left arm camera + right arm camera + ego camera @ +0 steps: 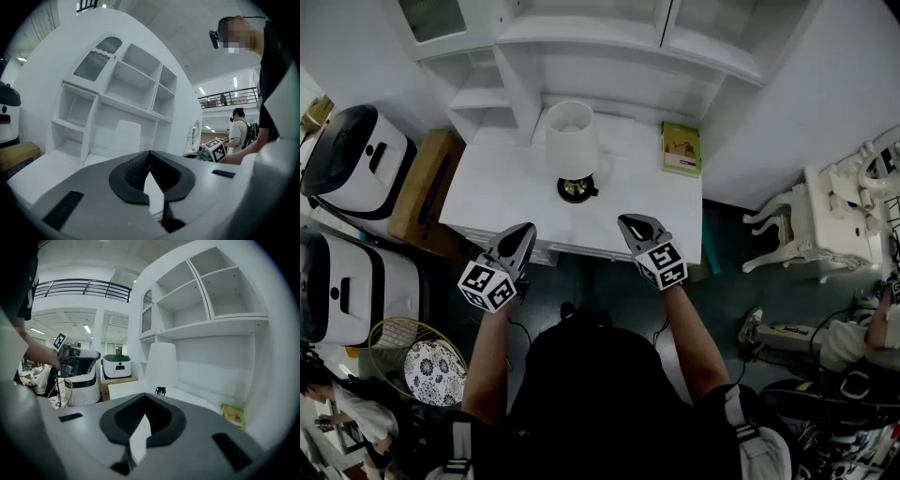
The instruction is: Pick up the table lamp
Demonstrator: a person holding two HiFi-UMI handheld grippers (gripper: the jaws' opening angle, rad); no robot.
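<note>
The table lamp, with a white shade [570,139] and a dark round base [577,188], stands upright on the white desk [497,192] beneath the shelves. Both grippers hover in front of the desk's near edge, apart from the lamp. My left gripper [523,234] is shut with nothing in it, below and left of the lamp. My right gripper [636,225] is also shut and empty, below and right of it. The left gripper view shows the shade [121,136] beyond the closed jaws. The right gripper view shows the shade [161,363] and base [160,391] ahead.
A green book [682,148] lies on the desk's right end. White shelving [609,56] rises behind the desk. Two white machines [356,159] and a cardboard box [427,183] stand to the left, an ornate white chair [811,220] to the right, a wire basket [394,342] lower left.
</note>
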